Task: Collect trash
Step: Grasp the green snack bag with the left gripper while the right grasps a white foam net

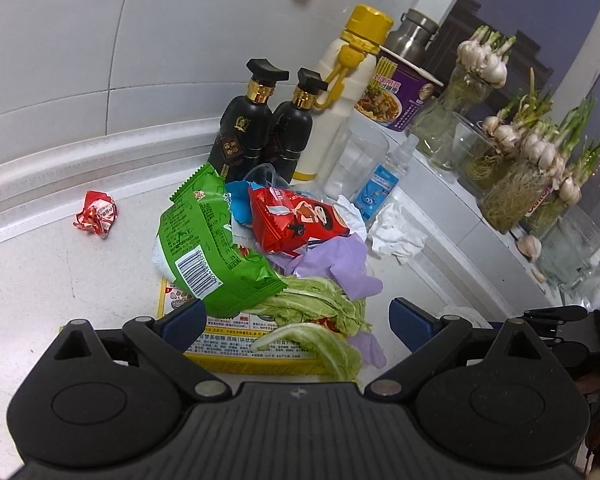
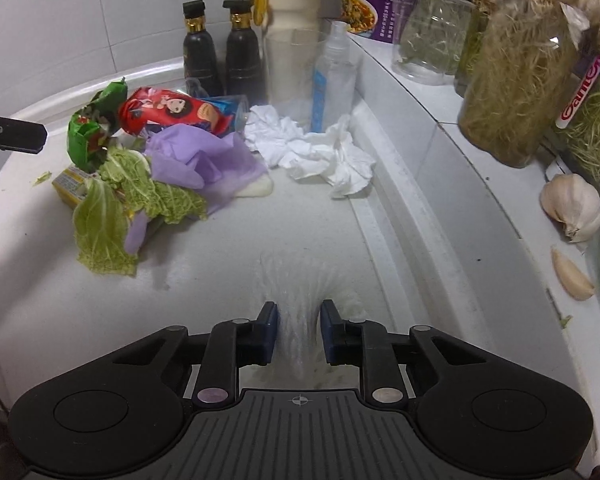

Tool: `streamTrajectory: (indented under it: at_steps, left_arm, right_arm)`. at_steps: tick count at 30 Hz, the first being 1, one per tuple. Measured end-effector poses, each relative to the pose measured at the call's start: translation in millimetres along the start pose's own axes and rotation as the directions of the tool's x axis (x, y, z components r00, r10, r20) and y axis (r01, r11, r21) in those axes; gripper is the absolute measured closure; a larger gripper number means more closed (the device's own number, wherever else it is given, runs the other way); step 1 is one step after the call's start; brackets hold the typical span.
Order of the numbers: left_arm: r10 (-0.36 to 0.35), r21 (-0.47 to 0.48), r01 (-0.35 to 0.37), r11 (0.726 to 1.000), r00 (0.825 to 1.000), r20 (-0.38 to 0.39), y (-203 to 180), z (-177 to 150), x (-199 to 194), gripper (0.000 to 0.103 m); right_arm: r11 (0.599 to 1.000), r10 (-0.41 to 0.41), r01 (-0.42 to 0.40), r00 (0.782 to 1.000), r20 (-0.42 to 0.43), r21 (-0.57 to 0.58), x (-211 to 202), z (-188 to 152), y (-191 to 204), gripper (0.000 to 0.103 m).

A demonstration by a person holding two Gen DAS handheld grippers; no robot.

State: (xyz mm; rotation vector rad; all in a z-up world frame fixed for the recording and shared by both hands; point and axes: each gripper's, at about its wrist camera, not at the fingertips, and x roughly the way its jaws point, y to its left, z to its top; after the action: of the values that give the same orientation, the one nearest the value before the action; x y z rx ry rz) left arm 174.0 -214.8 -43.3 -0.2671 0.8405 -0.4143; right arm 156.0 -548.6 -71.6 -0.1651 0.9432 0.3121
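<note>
On a white speckled countertop [image 2: 204, 292], the left gripper [image 1: 296, 320] hangs with its blue-padded fingers spread wide apart, holding nothing, over the near end of a heap of rubbish. Directly ahead of its fingers lie pale green cabbage leaves [image 1: 316, 312] draped across a flat yellow printed carton [image 1: 236, 344], with a crumpled green snack wrapper bearing a barcode [image 1: 208, 248] ahead and to its left, a red snack packet [image 1: 296, 220] farther on, and a lilac disposable glove [image 1: 332, 264] ahead to its right. A small crushed red wrapper [image 1: 96, 214] sits alone, well off to the left of the pile. The right gripper [image 2: 298, 320] has its fingers drawn close around a thin, translucent white plastic film [image 2: 300, 304], pinching it so that it puckers between the pads. Ahead of that gripper and to its left lies the same heap; straight ahead, farther off, are crumpled white paper tissues [image 2: 320, 152], just beside a clear spray bottle with a blue label [image 2: 332, 80]. Two black bottles with gold collars [image 2: 220, 56] stand beyond the heap against the wall.
</note>
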Motion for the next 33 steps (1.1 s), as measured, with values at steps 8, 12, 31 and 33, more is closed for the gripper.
streamTrajectory:
  at_steps: [8, 12, 31, 33]
  left_arm:
    - [0.006, -0.01, -0.006, 1.0, 1.0, -0.017, -0.7, -2.2, 6.9, 0.007]
    - [0.006, -0.006, -0.006, 1.0, 1.0, -0.014, -1.8, -1.1, 7.4, 0.007]
    - [0.027, 0.014, -0.028, 0.999, 0.998, 0.054, -3.6, 4.7, 17.8, 0.009]
    - [0.026, 0.025, -0.027, 0.999, 0.998, 0.062, -5.8, 4.8, 20.1, 0.009]
  right_arm:
    - [0.999, 0.028, -0.028, 0.999, -0.022, 0.016, 1.2, -5.0, -1.4, 0.082]
    - [0.995, 0.036, -0.034, 0.999, -0.021, 0.089, 2.5, -10.0, -6.1, 0.079]
    - [0.976, 0.172, -0.18, 0.982, 0.076, 0.124, 10.6, -19.2, -42.9, 0.073]
    - [0.984, 0.144, -0.15, 0.987, 0.063, 0.098, 9.6, -15.8, -45.5, 0.073]
